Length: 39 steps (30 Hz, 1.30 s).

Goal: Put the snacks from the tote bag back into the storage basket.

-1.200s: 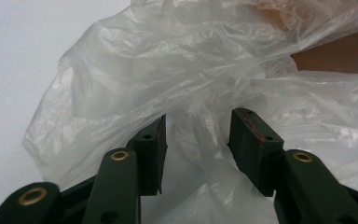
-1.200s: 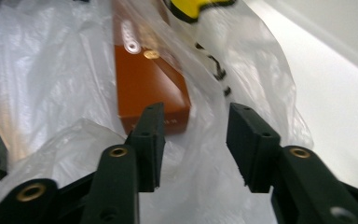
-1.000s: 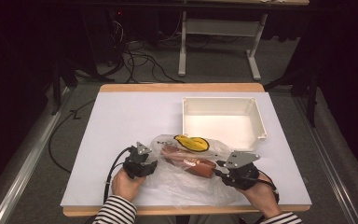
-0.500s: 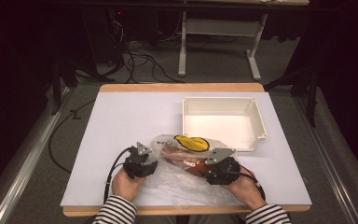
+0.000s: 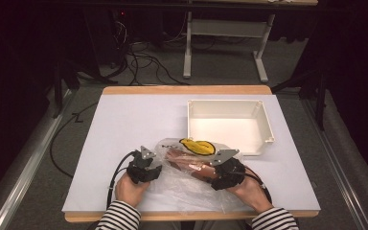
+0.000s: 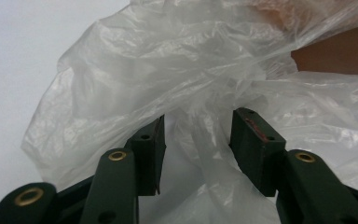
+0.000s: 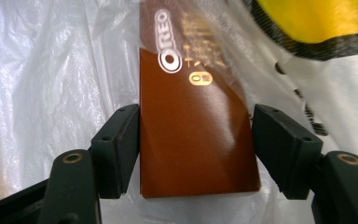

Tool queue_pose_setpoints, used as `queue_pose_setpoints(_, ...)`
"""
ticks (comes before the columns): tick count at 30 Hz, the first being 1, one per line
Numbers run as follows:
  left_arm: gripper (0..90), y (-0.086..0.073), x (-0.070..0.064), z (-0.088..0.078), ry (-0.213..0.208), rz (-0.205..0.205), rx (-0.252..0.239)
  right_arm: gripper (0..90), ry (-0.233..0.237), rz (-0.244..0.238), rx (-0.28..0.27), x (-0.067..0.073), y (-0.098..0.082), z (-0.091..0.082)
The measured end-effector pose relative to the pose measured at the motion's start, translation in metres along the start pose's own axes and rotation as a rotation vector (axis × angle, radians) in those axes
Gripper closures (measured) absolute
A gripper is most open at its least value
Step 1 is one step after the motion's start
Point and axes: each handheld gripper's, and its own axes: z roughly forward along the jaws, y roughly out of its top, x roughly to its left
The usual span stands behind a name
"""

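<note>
A clear plastic bag (image 5: pixel 182 187) lies crumpled at the table's near edge. Inside it are a brown Oreo packet (image 5: pixel 188 164) and a yellow-and-black item (image 5: pixel 199 145). At the bag's left end my left gripper (image 5: pixel 159 166) is closed on a bunched fold of the film (image 6: pixel 205 107); its pads (image 6: pixel 151 149) stay partly apart around the bunch. My right gripper (image 5: pixel 212 171) is at the bag's right side. Its jaws have just been opening and now straddle the brown packet (image 7: pixel 191 158) without pressing on it. The yellow item (image 7: pixel 317 21) lies just beyond.
A white rectangular bin (image 5: pixel 230 103) with nothing in it stands behind the bag at the right on the white table cover (image 5: pixel 134 120). The wooden table edge (image 5: pixel 187 89) runs along the back. Striped sleeves enter from the bottom.
My right gripper has moved left toward the bag and onto the brown packet, and its jaws have spread. The left gripper and the bag have stayed put.
</note>
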Motion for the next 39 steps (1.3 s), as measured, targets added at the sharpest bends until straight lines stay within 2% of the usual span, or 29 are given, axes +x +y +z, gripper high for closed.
queue_pose_setpoints(10, 54.8, 0.0, 0.0, 0.0, -0.004, 0.0, 0.0, 34.0, 0.015, 0.012, 0.026, -0.002, -0.002, 0.01)
queue_pose_setpoints(21, 52.4, -0.001, -0.001, 0.0, -0.003, 0.001, -0.005, 34.4, 0.023, -0.004, 0.06, 0.0, -0.001, 0.019)
queue_pose_setpoints(31, 51.7, 0.0, -0.002, 0.001, -0.001, -0.006, -0.001, 37.6, 0.031, 0.001, 0.051, 0.003, -0.001, 0.018)
queue_pose_setpoints(39, 52.0, 0.001, -0.001, 0.001, 0.004, -0.021, 0.003, 37.7, 0.036, -0.006, 0.04, 0.004, -0.004, 0.008)
